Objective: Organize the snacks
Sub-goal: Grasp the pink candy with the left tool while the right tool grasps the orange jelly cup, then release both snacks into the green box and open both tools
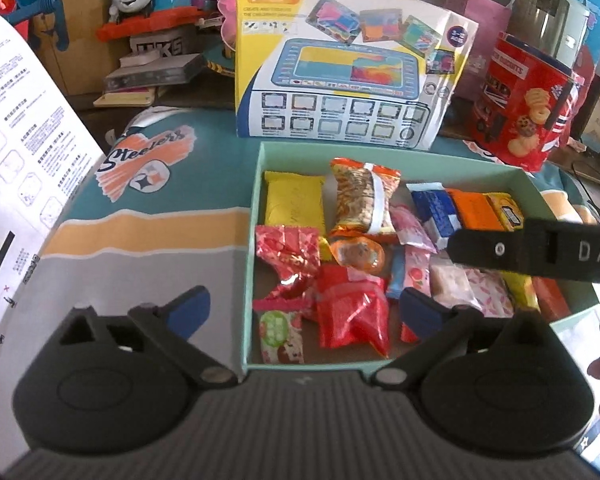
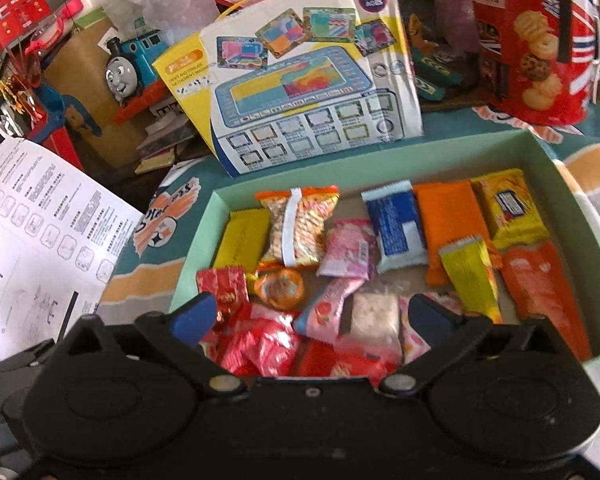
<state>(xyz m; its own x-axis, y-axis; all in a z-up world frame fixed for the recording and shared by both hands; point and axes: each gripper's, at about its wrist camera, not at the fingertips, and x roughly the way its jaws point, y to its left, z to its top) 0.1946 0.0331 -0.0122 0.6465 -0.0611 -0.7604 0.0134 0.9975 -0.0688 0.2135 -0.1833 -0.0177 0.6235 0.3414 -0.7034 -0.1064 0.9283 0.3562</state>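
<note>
Snacks are nearly all in the box, and both my claws are empty.

On the left of the pale green box (image 2: 548,148) lie the yellow pack (image 2: 242,238) and the red foil sweets (image 2: 256,344), loosely piled; on the right the blue (image 2: 396,232) and orange (image 2: 450,224) packs stand in a neater row. My left gripper (image 1: 304,308) and right gripper (image 2: 310,314) both hang spread wide above the near edge, grasping nothing.

We look down and forward from each gripper, close over the near edge of the snack box (image 1: 256,216). Our left view sits nearer its left wall, our right view (image 2: 192,236) more centred. Both share the box and the toy carton (image 1: 348,80) (image 2: 300,80) behind it.
</note>
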